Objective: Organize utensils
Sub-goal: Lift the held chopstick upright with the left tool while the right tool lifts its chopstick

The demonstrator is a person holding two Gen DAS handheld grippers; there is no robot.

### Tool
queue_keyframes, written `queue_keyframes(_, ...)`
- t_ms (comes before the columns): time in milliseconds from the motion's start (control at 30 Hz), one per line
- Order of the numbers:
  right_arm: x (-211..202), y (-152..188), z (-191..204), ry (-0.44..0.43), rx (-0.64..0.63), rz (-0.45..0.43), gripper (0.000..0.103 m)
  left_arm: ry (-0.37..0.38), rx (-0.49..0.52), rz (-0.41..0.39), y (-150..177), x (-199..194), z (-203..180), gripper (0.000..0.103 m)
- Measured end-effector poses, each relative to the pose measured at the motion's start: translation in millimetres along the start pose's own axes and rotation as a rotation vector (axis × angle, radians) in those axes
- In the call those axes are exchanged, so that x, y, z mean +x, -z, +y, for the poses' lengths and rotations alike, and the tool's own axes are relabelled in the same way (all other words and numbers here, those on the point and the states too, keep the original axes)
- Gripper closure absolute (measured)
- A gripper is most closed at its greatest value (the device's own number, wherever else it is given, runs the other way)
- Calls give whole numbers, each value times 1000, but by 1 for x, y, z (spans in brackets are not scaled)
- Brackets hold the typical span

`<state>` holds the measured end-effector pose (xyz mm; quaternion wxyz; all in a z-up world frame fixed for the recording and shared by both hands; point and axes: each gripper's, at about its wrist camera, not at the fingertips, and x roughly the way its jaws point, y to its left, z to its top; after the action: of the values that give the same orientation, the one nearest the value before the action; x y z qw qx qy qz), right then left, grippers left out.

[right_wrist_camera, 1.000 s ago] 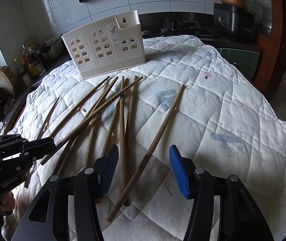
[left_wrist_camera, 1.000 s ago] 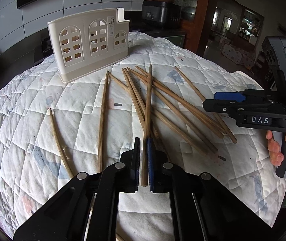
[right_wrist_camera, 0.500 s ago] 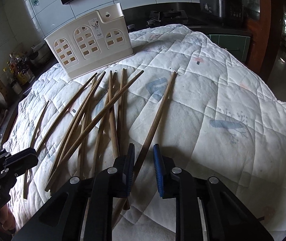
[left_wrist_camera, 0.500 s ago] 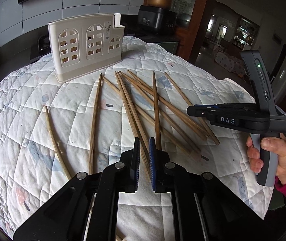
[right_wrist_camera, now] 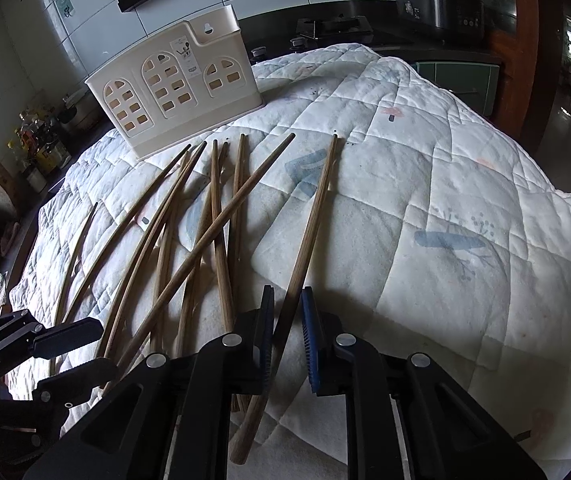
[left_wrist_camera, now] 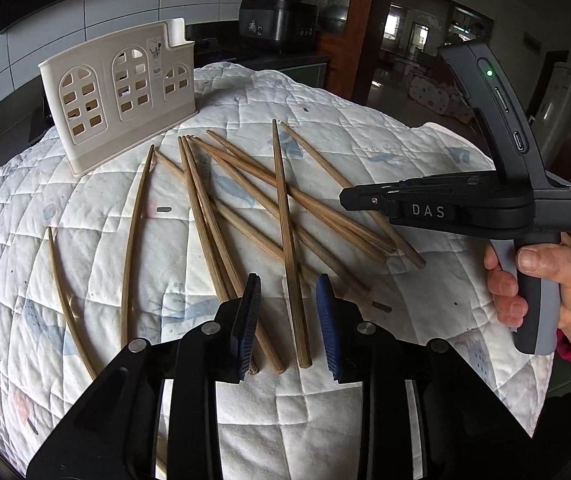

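**Chopsticks on the quilt, one gripped at the right**

Scattered over a white quilted cloth [left_wrist_camera: 365, 152] on the bench: a spread of wooden chopsticks [left_wrist_camera: 221, 216], fanned and crossing, tips toward a cream utensil holder [left_wrist_camera: 117, 92] standing upright at the far edge. Left hand-held gripper [left_wrist_camera: 287, 312] low over the pile, jaws opening, pads apart and clear of a single chopstick [left_wrist_camera: 289, 248] lying between them on the cloth. Right hand-held gripper [right_wrist_camera: 287, 336] nearly closed, jaws closing, pads narrowed onto a separate chopstick [right_wrist_camera: 313, 216] at the right of the spread, thick end jutting out beneath. Right hand [left_wrist_camera: 545, 288] wrapped round the grey handle.
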<state>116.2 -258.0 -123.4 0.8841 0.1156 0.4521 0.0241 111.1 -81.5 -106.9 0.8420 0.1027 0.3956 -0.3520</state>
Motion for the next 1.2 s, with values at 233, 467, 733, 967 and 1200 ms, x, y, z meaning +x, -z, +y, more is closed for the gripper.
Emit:
queue_keyframes(233,0,1,-3,-13,4,1,93,-34,35,17,0,12,-7,75)
queue_keyframes(467,0,1,-3,-14,-1,1,94,-21,-4,44,1,21,0,87)
queue_keyframes(733,0,4,1,10,-25,-10,94,-70,2,61,0,26,-5,89)
queue_keyframes(967,-3,8,0,8,-30,-15,94,-85,-32,55,-2,23,-8,97)
queue_keyframes(1200,-17,12,1,38,-65,-54,96,-99,-49,17,-6,10,-12,97)
